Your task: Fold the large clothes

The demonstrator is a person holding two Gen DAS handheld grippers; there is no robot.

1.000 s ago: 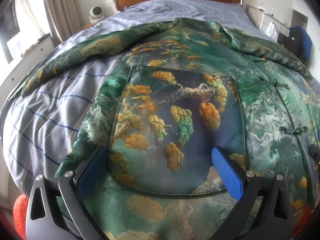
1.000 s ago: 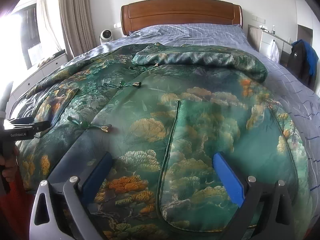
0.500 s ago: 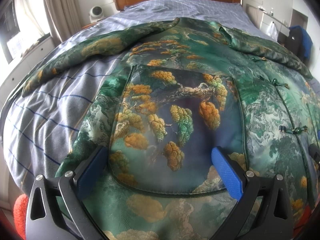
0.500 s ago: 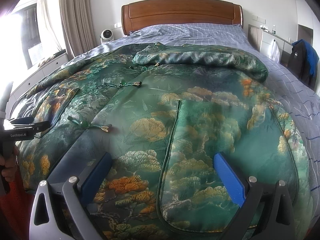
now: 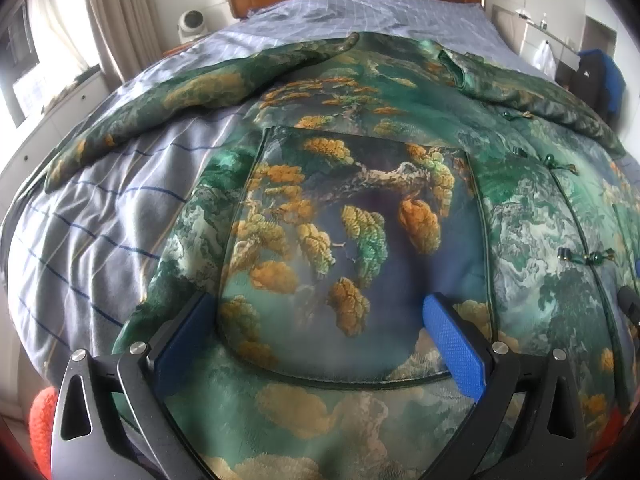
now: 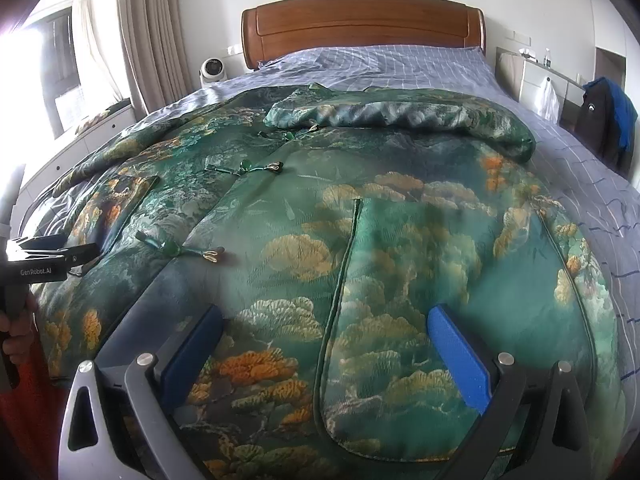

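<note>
Green brocade jacket (image 5: 400, 128) lies spread flat, front up, across most of a bed (image 6: 420, 62) with a blue-grey checked cover; it runs from the near edge to about mid-mattress. Wooden headboard (image 6: 360, 20) at the far end against a white wall. Left wrist view: left gripper (image 5: 320, 324) hovers over the jacket's near hem, jaws wide apart, nothing between the blue pads (image 5: 454, 344), framing a patch pocket (image 5: 352, 248) with pine-tree print. One sleeve (image 5: 192, 96) stretches out to the left over bare sheet (image 5: 88, 232); sheet there is wrinkled. Right wrist view: right gripper (image 6: 324, 340) also spread wide and empty, over the other pocket (image 6: 460, 320) near the hem. Frog-knot closures (image 6: 180, 248) run up the front toward the collar. Other sleeve (image 6: 400, 114) is folded across the chest, near the collar. Room: beige curtain (image 6: 148, 40) and bright window on the left, low white cabinet (image 6: 80, 144) along the left wall, small white fan (image 6: 213, 70) just left of the headboard. Right side: white dresser (image 6: 532, 80) with a white bag hanging off it, blue-black garment (image 6: 608, 120) draped nearer. Left tool's body labelled GenRobot.AI shows at the left edge of the right view, a hand (image 6: 16, 340) around its grip.
</note>
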